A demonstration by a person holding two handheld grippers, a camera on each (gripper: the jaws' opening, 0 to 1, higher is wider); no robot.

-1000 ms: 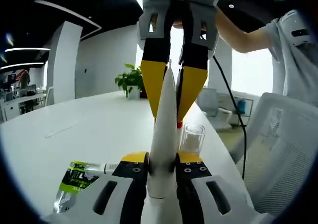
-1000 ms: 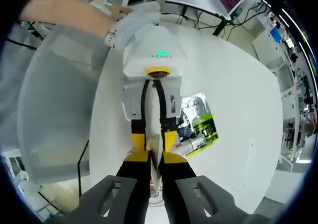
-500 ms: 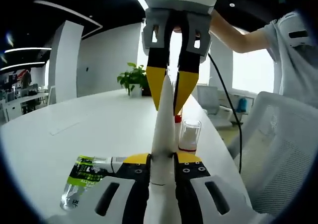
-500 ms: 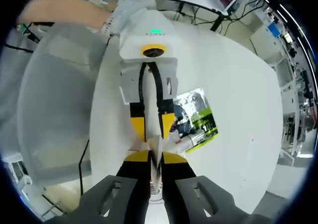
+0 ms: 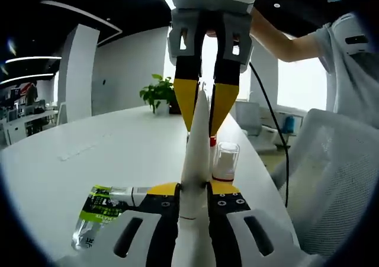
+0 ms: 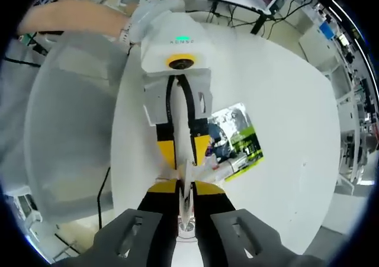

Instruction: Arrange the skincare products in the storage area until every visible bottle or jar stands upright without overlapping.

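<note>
Both claws, left claw (image 5: 192, 191) and right claw (image 5: 201, 110), clench one white tube (image 5: 194, 154); soft, light, best pinched near its stiff crimped end.

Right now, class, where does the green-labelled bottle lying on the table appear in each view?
Left gripper view: green-labelled bottle lies at lower left, beside the jaws.
Right gripper view: it lies right of centre, past the other gripper.
Shared landmark: the white tube that both grippers hold.
</note>
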